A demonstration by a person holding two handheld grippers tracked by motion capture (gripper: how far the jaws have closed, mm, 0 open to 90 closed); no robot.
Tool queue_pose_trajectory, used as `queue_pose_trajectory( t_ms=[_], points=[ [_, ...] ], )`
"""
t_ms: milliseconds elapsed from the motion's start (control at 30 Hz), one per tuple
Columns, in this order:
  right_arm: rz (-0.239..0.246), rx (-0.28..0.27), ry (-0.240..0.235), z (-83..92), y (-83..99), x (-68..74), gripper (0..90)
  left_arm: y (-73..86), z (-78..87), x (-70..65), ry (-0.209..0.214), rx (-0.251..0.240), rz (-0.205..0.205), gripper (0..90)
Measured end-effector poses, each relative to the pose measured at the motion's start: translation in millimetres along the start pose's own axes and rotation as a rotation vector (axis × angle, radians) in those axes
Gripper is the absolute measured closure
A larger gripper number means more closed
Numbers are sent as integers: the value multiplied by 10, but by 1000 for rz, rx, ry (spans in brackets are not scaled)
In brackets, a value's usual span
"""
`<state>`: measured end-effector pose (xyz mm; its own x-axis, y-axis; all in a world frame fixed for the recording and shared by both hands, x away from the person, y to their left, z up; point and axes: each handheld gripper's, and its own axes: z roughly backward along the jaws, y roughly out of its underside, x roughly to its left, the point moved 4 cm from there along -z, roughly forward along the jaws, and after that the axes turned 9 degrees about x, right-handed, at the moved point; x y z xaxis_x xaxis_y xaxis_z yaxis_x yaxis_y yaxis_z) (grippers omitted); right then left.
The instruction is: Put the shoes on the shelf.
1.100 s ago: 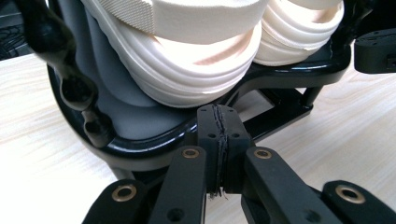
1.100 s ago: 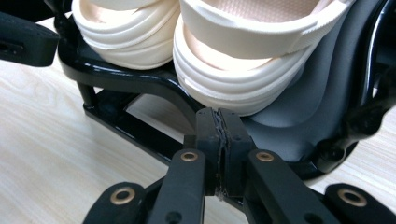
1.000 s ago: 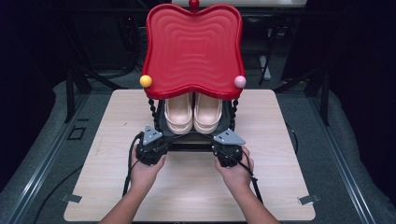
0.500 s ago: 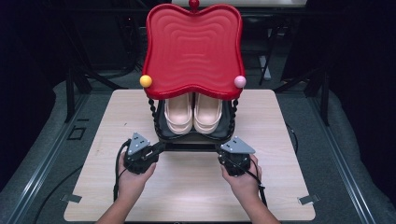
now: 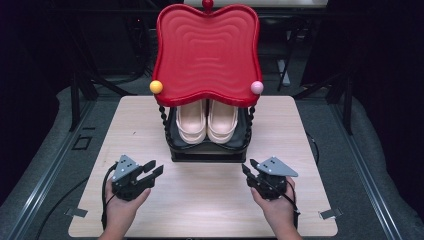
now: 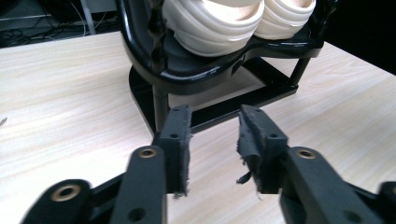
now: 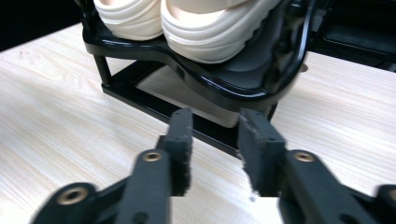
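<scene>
A small black rack [image 5: 207,152] stands mid-table with a wavy red top [image 5: 207,50] and a pair of cream shoes [image 5: 207,122] on its lower shelf. My left gripper [image 5: 154,169] hovers in front of the rack's left corner, apart from it. Its jaws have just been opening and nothing is between them. My right gripper [image 5: 247,173] mirrors it at the right corner, its jaws also just opened and empty. The left gripper [image 6: 215,116] faces the shelf [image 6: 196,70] and shoes [image 6: 215,23]. The right gripper [image 7: 215,121] faces the shelf [image 7: 243,79] and shoes [image 7: 210,32].
The light wooden table [image 5: 210,200] has bare room in front of and beside the rack. A yellow ball [image 5: 156,86] and a pink ball [image 5: 257,87] cap the red top's front corners. Dark floor and metal rails surround the table.
Both grippers have drawn back from the rack's front edge toward the near side and spread apart sideways. Their jaws, shut a second ago, now stand open.
</scene>
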<state>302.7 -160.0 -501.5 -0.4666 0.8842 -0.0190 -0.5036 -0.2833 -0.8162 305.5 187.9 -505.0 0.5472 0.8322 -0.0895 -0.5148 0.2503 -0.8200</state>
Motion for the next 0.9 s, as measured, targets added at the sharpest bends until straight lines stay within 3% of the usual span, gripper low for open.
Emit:
queue_pose_trajectory(
  t_ms=[167, 267, 433, 567, 667, 733, 833, 900],
  points=[
    [-34, -5, -8, 78, 137, -91, 547, 147, 103, 66, 2, 10, 19, 545],
    [-36, 19, -32, 94, 219, -114, 529, 237, 158, 96, -5, 7, 29, 493],
    [-4, 32, -47, 140, 338, -117, 506, 391, 224, 158, -7, 37, 32, 453],
    [53, 20, -23, 166, 438, -110, 494, 531, 229, 157, 3, 51, 1, 463],
    [72, 23, -35, 148, 521, -95, 475, 646, 206, 139, -2, 68, -46, 462],
    [63, 26, -46, 117, 574, -87, 468, 702, 187, 140, -16, 61, -64, 458],
    [11, 81, -62, 33, 681, -84, 430, 764, 140, 141, -18, 98, -45, 453],
    [4, 114, -65, -22, 729, -87, 381, 796, 109, 140, -19, 133, -28, 447]
  ],
)
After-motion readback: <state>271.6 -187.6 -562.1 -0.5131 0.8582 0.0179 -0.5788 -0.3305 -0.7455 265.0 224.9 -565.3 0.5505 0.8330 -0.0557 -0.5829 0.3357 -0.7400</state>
